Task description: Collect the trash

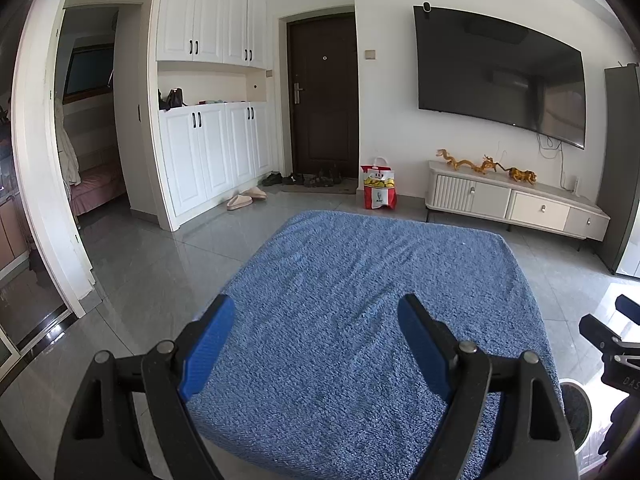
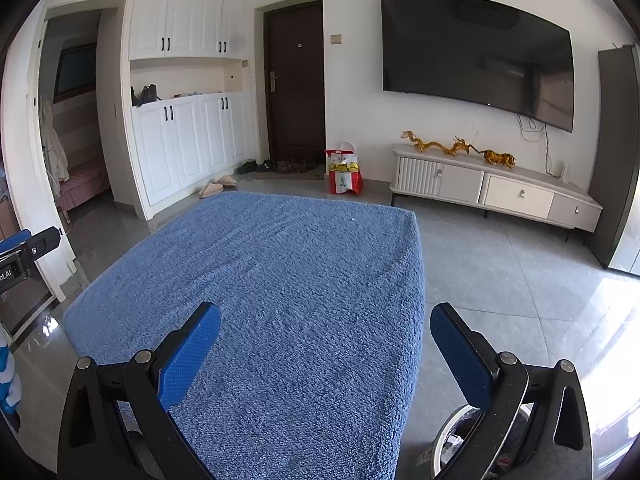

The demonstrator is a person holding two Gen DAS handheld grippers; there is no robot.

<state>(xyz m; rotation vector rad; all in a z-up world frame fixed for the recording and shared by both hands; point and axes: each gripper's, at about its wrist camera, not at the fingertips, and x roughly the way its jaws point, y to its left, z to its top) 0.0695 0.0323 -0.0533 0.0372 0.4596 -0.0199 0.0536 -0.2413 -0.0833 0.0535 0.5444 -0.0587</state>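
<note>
Your left gripper (image 1: 316, 312) hangs with its blue-padded jaws spread wide and empty over the fuzzy blue cloth-covered surface (image 1: 360, 280). Your right gripper (image 2: 326, 322) is likewise wide apart, holding nothing. The round white-rimmed trash bin (image 2: 452, 436) sits at the lower right of the right wrist view, beside the cloth's edge.

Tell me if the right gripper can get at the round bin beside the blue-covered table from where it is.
Probably yes. The right gripper is open and empty, and the bin sits low just under its right finger, beside the blue-covered table, with nothing visible between them.
</note>
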